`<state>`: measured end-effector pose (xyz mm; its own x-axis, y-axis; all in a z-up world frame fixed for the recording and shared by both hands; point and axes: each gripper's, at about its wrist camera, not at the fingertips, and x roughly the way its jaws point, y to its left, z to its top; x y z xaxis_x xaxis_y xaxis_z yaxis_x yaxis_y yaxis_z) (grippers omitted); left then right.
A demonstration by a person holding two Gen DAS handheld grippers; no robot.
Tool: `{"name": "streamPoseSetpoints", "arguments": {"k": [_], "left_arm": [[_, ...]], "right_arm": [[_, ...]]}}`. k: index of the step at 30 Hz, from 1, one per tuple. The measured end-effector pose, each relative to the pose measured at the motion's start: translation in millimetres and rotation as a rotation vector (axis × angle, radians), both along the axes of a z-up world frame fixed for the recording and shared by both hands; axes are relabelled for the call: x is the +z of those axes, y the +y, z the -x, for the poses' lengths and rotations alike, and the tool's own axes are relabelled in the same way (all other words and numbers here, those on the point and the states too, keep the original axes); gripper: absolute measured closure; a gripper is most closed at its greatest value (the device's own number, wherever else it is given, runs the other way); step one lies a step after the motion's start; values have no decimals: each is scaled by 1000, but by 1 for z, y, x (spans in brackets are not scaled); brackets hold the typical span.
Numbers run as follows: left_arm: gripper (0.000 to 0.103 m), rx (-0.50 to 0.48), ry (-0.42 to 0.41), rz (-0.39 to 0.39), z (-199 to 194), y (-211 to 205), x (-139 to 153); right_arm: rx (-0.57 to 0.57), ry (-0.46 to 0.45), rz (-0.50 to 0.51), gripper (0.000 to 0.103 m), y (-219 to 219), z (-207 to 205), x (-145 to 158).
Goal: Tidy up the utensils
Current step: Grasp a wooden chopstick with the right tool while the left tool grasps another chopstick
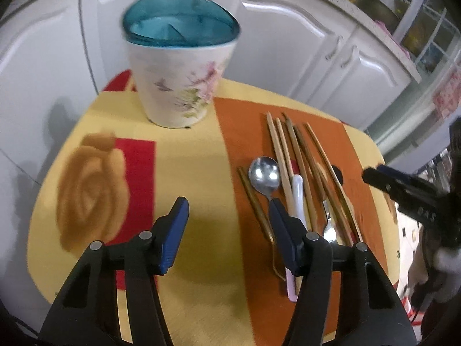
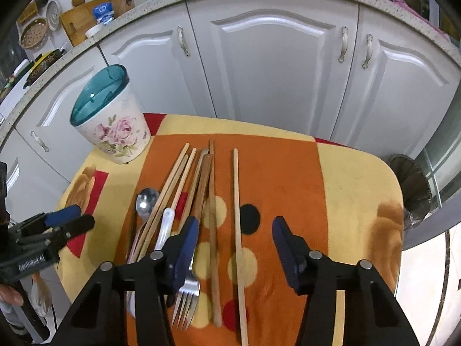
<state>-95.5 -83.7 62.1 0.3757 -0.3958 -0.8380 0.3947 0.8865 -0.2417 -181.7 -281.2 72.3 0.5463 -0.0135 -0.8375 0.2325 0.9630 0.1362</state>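
Note:
A floral utensil holder (image 1: 180,86) with a teal rim stands at the table's far left; it also shows in the right wrist view (image 2: 113,124). Several wooden chopsticks (image 2: 184,178), a steel spoon (image 1: 264,174), a white-handled utensil (image 1: 298,199) and a fork (image 2: 187,297) lie in a loose pile on the orange part of the cloth. My left gripper (image 1: 227,207) is open and empty, its right finger over the spoon's handle. My right gripper (image 2: 234,227) is open and empty above a single chopstick (image 2: 238,230).
The small table carries a yellow, orange and red cloth (image 2: 354,190). White cabinet doors (image 2: 273,72) stand close behind it. A dark bin (image 2: 412,190) sits past the right edge. The countertop above holds kitchenware.

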Motion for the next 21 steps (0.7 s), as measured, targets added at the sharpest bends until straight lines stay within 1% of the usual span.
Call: {"name": "streamPoseSetpoints", "arguments": {"k": [1,3,5,8,9,12,13,15,18,20,21], "left_arm": [[46,-9,5,-6,-2,-3,-2],[47,-26,17,-45,-7,-14,-9],[56,-34,40,-76,-13,-20,-18],[62,-35,95,-103,-23,-30,-34],[62,-27,94,-87,-26,-30,-36],[63,-17,103,-78,-32,-34,-36],[64,-20,108,-79,-33,-36,-37],[65,-34,104,-87,-32,-39,-37],[67,-57,115,-89,-30,-38,-35],[67,-52,131,-77,-30,-33,-35],[67,-46,136,-71,-31,-30,-35]], "right_arm": [[3,5,-9,52,-2,-5,-2],[8,13,-20,52,-3,-10,-4],[18,19,-27,52,-3,-16,-7],[33,35,-34,52,-3,-24,-13],[34,40,-37,52,-4,-26,-15],[34,52,-51,53,-9,-37,-20],[34,55,-55,54,-12,-41,-22],[35,67,-51,62,-16,-51,-27],[47,95,-45,67,-20,-69,-36],[54,113,-44,69,-21,-77,-43],[57,123,-44,72,-21,-80,-46]]}}
